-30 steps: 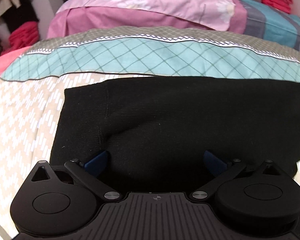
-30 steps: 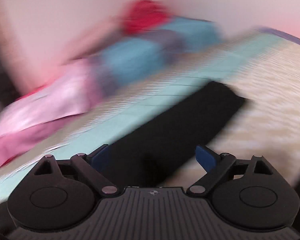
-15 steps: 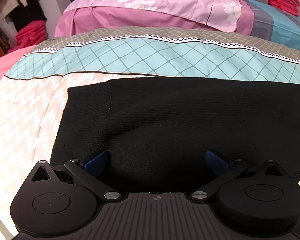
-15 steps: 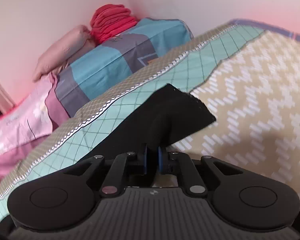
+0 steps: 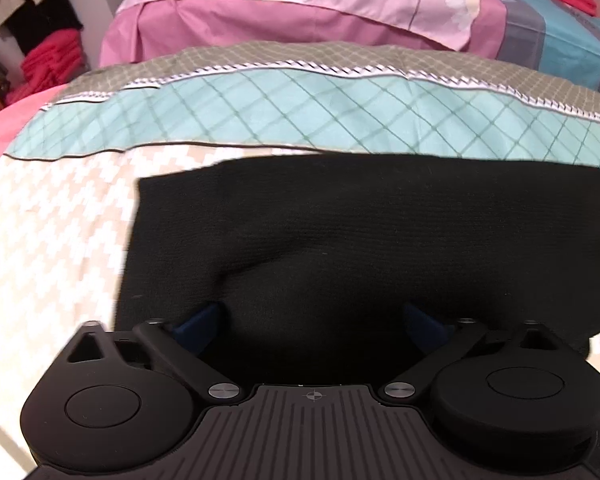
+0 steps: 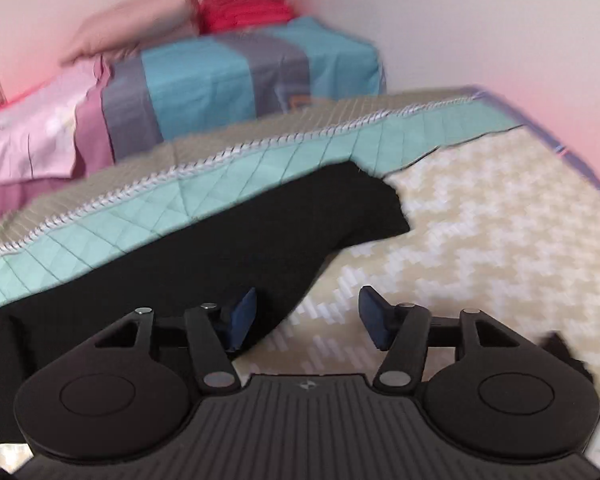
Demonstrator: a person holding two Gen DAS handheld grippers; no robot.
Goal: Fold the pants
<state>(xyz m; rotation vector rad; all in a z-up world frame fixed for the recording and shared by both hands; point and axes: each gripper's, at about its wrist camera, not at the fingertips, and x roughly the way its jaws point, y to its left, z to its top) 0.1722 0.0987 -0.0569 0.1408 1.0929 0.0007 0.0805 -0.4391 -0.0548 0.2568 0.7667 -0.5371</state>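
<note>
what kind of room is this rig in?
Most likely a bedroom. The black pants lie on a bed with a patterned quilt, pillows are stacked along the wall, and folded red clothes sit on top of them.

Bright even indoor light, fisheye-bent edges, motion blur esp. right view

The left gripper (image 5: 312, 316) tilts steeply down with its blue pads spread wide at nine and three o'clock, while the right gripper (image 6: 306, 316), angled less steeply, has just been opening, nothing pinched between its pads.
</note>
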